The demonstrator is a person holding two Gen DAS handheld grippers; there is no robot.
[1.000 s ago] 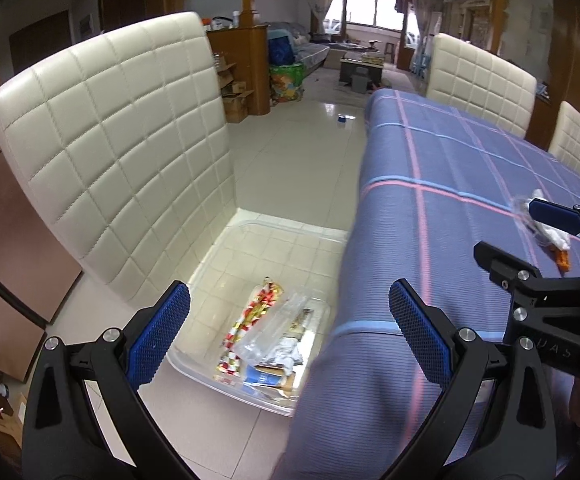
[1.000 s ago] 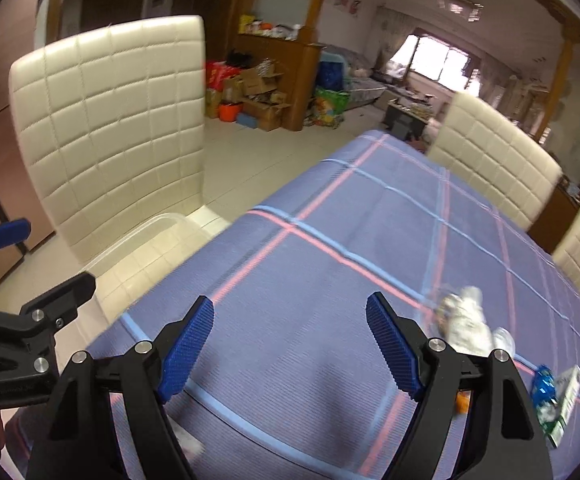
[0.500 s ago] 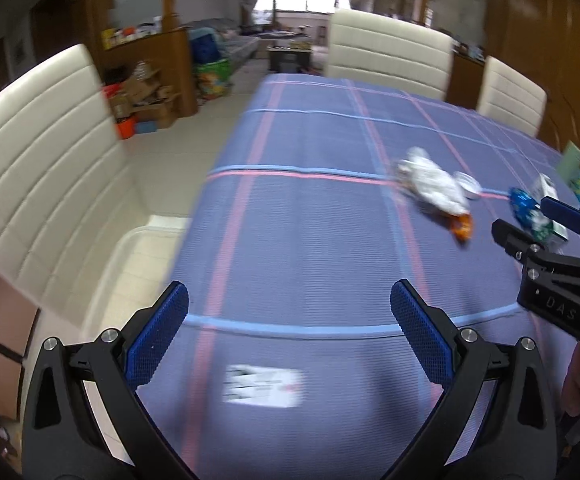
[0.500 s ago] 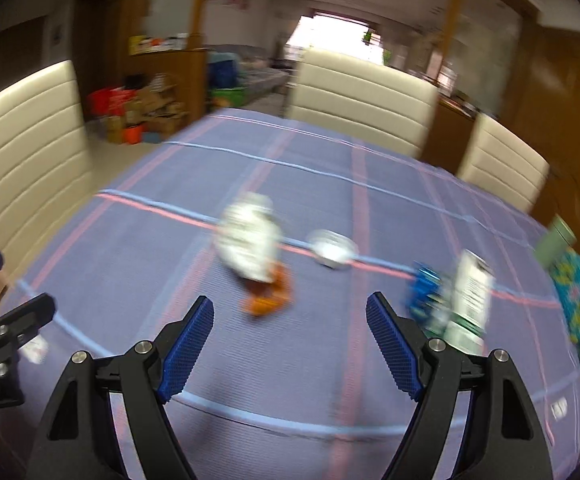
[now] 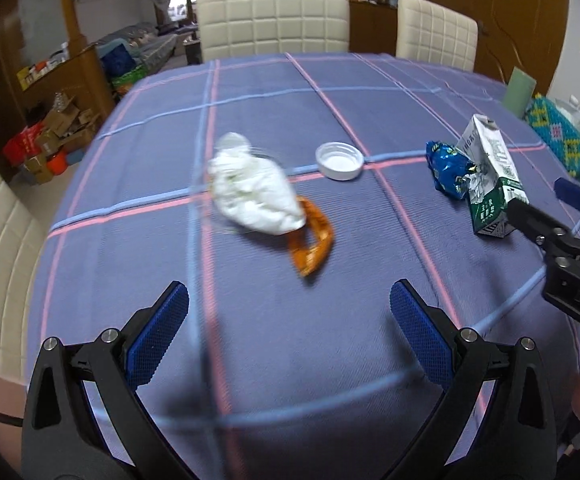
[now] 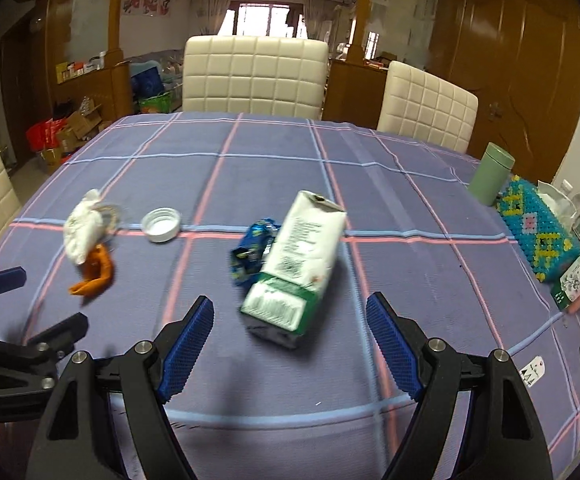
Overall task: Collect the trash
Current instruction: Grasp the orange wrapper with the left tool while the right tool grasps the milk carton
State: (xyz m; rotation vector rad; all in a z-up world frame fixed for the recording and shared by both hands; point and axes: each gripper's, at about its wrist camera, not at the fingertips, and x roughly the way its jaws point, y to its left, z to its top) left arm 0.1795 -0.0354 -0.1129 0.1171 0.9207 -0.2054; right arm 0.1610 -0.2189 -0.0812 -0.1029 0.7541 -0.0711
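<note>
Right tool (image 6: 290, 344) agape, carton (image 6: 296, 264) lying — top away

From my feed: purple tablecloth (image 6: 370, 184) checked in pink and pale blue; green-and-white carton (image 6: 296, 264) at centre, crumpled blue foil wrapper (image 6: 249, 254) at its nine o'clock, orange peel (image 6: 93, 272) farther left.
</note>
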